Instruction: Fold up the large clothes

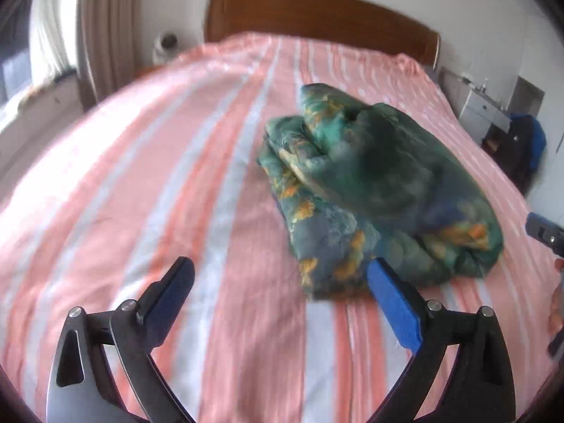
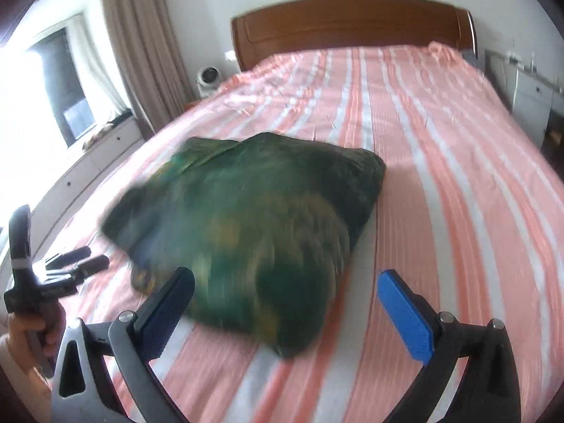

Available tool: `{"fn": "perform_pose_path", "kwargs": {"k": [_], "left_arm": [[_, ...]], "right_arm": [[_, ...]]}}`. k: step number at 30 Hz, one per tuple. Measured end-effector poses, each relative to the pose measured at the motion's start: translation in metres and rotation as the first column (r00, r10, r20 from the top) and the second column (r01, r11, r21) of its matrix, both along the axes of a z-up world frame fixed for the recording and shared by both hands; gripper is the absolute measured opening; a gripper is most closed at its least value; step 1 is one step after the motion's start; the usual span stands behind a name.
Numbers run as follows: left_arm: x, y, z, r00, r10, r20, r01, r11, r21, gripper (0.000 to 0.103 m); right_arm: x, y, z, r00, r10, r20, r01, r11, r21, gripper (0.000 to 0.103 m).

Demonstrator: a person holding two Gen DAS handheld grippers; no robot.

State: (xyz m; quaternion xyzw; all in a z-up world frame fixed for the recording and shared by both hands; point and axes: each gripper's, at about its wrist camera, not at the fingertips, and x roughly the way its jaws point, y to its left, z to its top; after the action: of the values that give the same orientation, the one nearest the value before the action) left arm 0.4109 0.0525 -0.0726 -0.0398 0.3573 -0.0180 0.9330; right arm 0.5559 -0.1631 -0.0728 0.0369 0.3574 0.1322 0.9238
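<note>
A dark green garment with orange flower print (image 1: 370,190) lies folded into a thick bundle on the pink and white striped bed (image 1: 141,176). My left gripper (image 1: 282,268) is open above the sheet at the bundle's near left corner, and its right pad overlaps the cloth's edge in the picture. Nothing sits between its pads. In the right wrist view the same bundle (image 2: 246,218) is blurred. My right gripper (image 2: 287,276) is open just in front of the bundle, which shows between the fingers without either pad pressing on it. A hand holds the left gripper (image 2: 75,262) at the left edge there.
A brown wooden headboard (image 2: 352,21) closes the far end of the bed. A small white fan (image 2: 208,77), beige curtains (image 2: 141,35) and a window with a low drawer unit (image 2: 81,169) are on the left. A white nightstand (image 1: 483,112) stands to the right.
</note>
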Motion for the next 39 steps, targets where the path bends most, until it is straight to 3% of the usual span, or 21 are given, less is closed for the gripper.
{"fn": "perform_pose_path", "kwargs": {"k": [4, 7, 13, 19, 23, 28, 33, 39], "left_arm": [[-0.057, -0.016, 0.021, 0.994, 0.039, 0.104, -0.051, 0.993, 0.108, 0.102], [-0.088, 0.015, 0.041, 0.985, 0.058, 0.161, -0.084, 0.983, 0.165, 0.103], [-0.144, 0.005, 0.07, 0.974, 0.063, 0.219, -0.099, 0.983, 0.157, 0.103], [-0.185, -0.019, 0.085, 0.951, 0.129, 0.28, -0.195, 0.955, 0.222, 0.103], [-0.205, -0.026, 0.094, 0.934, 0.154, 0.322, -0.225, 0.954, 0.199, 0.103], [-0.218, -0.034, 0.102, 0.933, 0.129, 0.336, -0.21, 0.952, 0.22, 0.103], [-0.223, -0.038, 0.1, 0.954, 0.088, 0.285, -0.152, 0.965, 0.214, 0.103], [-0.227, -0.04, 0.096, 0.984, 0.067, 0.162, -0.096, 0.979, 0.178, 0.103]], "right_arm": [[-0.048, 0.002, 0.009, 0.998, -0.006, 0.067, 0.012, 0.995, -0.101, 0.103], [-0.093, 0.0, 0.021, 0.988, -0.032, 0.151, 0.056, 0.987, -0.154, 0.103], [-0.167, -0.024, 0.043, 0.956, -0.115, 0.271, 0.15, 0.982, -0.111, 0.103], [-0.22, -0.043, 0.064, 0.919, -0.178, 0.352, 0.211, 0.976, -0.058, 0.103], [-0.226, -0.046, 0.063, 0.946, -0.154, 0.286, 0.183, 0.98, -0.076, 0.103], [-0.251, -0.05, 0.065, 0.921, -0.196, 0.337, 0.222, 0.974, -0.041, 0.103], [-0.246, -0.036, 0.06, 0.949, -0.208, 0.236, 0.245, 0.959, -0.14, 0.103], [-0.25, -0.009, 0.061, 0.973, -0.167, 0.161, 0.192, 0.969, -0.157, 0.103]]}}
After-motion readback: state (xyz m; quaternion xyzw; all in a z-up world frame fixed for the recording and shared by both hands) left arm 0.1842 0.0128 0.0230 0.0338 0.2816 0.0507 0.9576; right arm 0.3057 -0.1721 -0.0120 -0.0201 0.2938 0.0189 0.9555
